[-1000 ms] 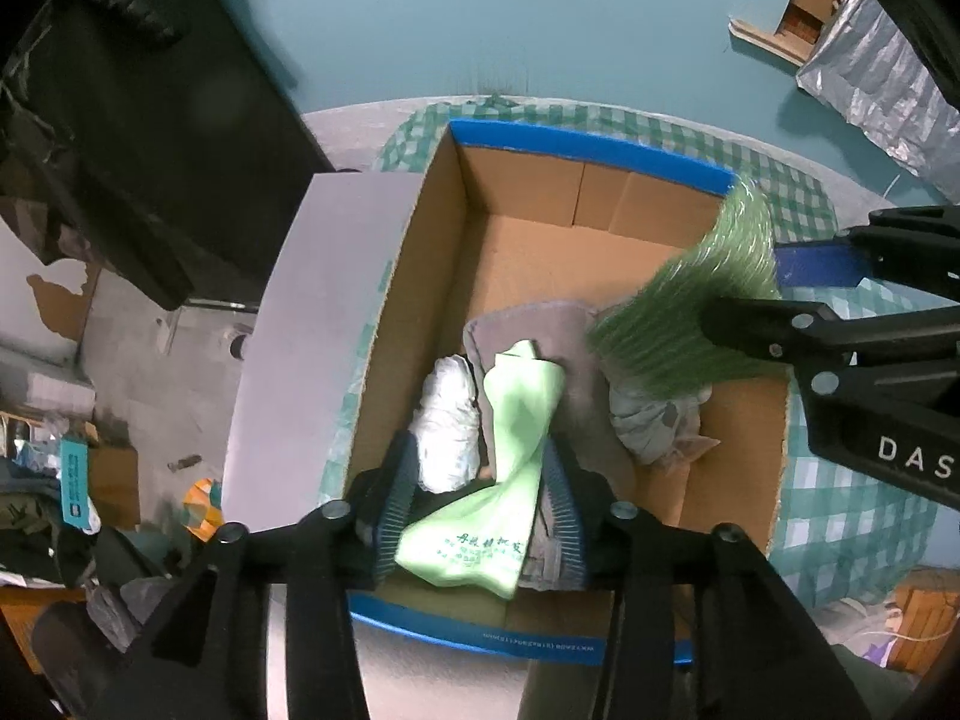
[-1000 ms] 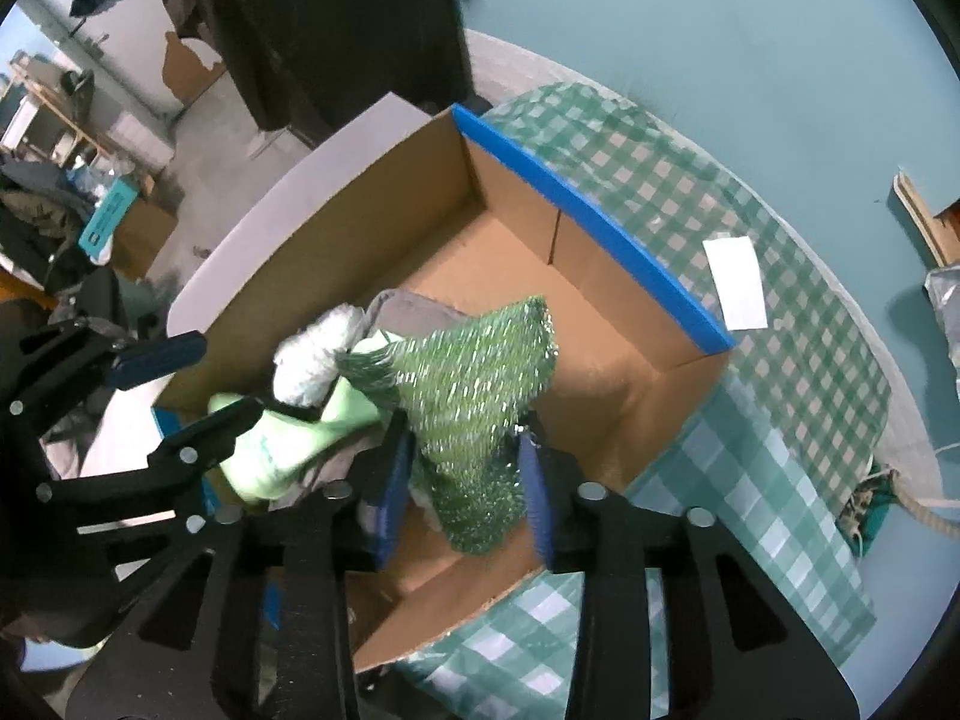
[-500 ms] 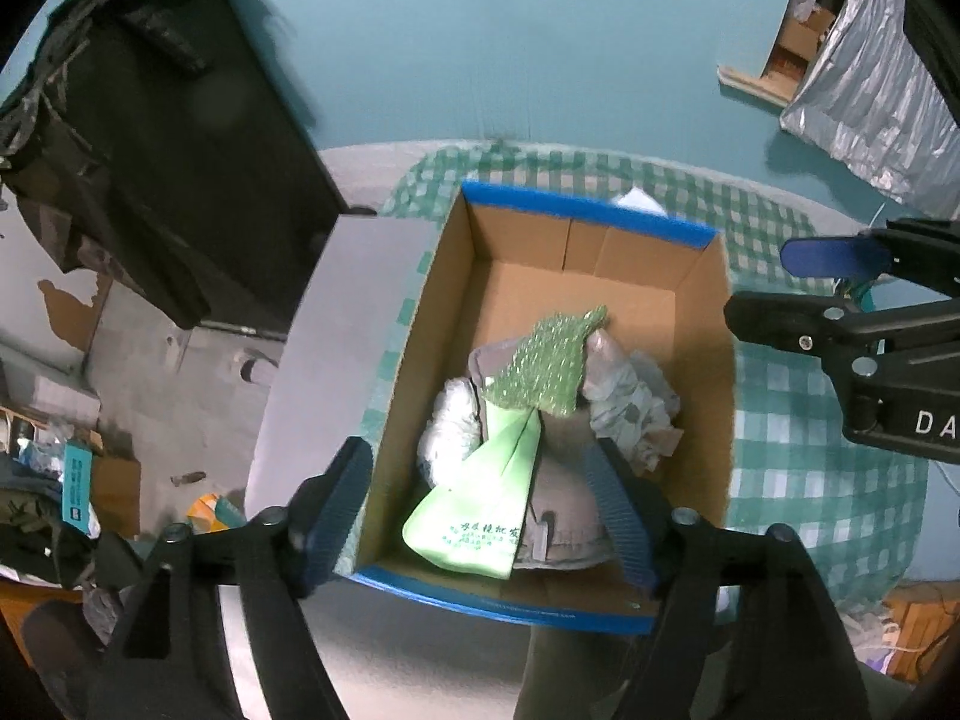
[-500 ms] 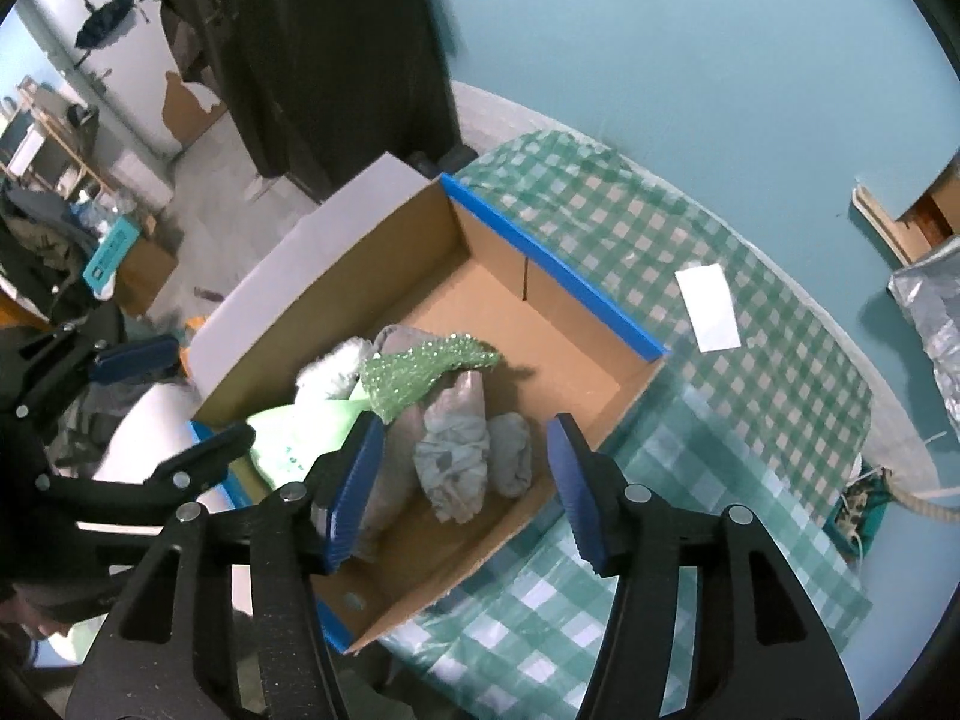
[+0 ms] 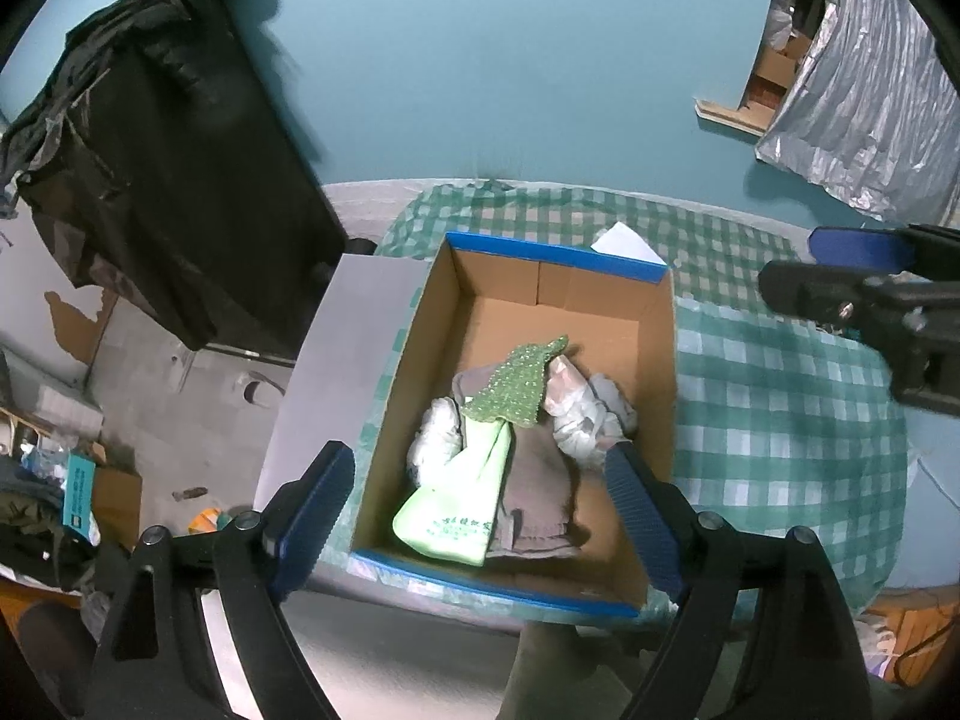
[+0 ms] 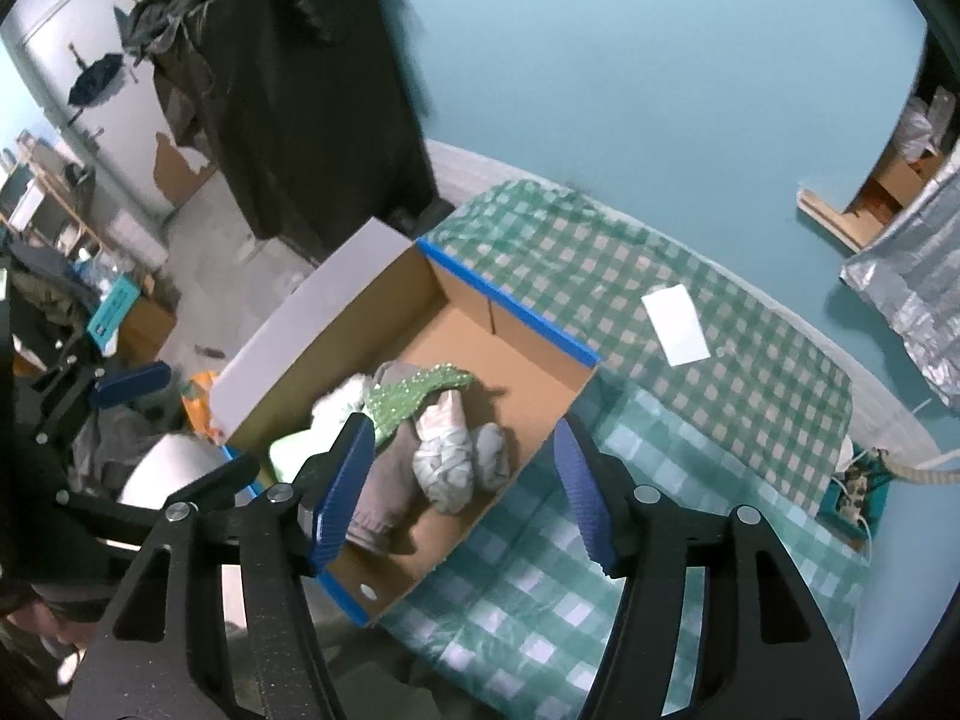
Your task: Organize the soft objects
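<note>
Nearest, the left gripper (image 5: 474,507) and right gripper (image 6: 465,489) both hang released, jaws spread wide and holding nothing, above the cardboard box (image 5: 654,372). Inside the box, toward six o'clock, lie the pale green pouch (image 5: 456,516), brown cloth (image 5: 537,498), grey bundle (image 5: 585,414) and sparkly green cloth (image 5: 519,384). Farther, at one o'clock, a white paper (image 6: 675,327) rests on the checked tablecloth (image 6: 600,276).

You've let go of both: sparkly green cloth (image 5: 521,383) and pale green sock (image 5: 457,507) now lie in the box (image 5: 657,360); left gripper (image 5: 480,531) and right gripper (image 6: 465,489) spread, pulled back.
</note>
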Action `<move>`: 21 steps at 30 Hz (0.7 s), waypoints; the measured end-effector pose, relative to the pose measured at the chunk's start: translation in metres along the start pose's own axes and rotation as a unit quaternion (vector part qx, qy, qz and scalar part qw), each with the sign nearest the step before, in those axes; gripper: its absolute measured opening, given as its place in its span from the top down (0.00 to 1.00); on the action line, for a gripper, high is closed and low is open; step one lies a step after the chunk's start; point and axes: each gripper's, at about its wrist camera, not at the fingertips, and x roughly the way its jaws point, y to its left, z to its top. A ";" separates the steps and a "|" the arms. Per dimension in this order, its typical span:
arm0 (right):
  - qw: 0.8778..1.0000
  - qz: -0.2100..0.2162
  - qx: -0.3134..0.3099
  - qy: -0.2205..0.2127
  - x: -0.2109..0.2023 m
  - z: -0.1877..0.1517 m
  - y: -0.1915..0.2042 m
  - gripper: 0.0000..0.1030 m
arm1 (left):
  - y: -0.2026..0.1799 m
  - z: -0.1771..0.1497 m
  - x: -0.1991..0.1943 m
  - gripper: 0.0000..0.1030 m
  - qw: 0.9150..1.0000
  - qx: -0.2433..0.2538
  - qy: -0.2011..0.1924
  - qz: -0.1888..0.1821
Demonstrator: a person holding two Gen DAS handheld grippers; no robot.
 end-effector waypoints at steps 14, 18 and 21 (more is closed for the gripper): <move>0.999 -0.026 0.027 -0.039 -0.049 -0.018 -0.019 0.38 | -0.022 -0.001 -0.026 0.16 1.000 0.000 -0.001 -0.001; 0.998 -0.028 0.031 -0.040 -0.055 -0.024 -0.025 0.38 | -0.027 -0.005 -0.029 0.16 1.000 -0.005 -0.002 -0.004; 0.998 -0.027 0.037 -0.039 -0.059 -0.030 -0.030 0.38 | -0.034 -0.007 -0.033 0.16 1.000 0.002 -0.007 -0.001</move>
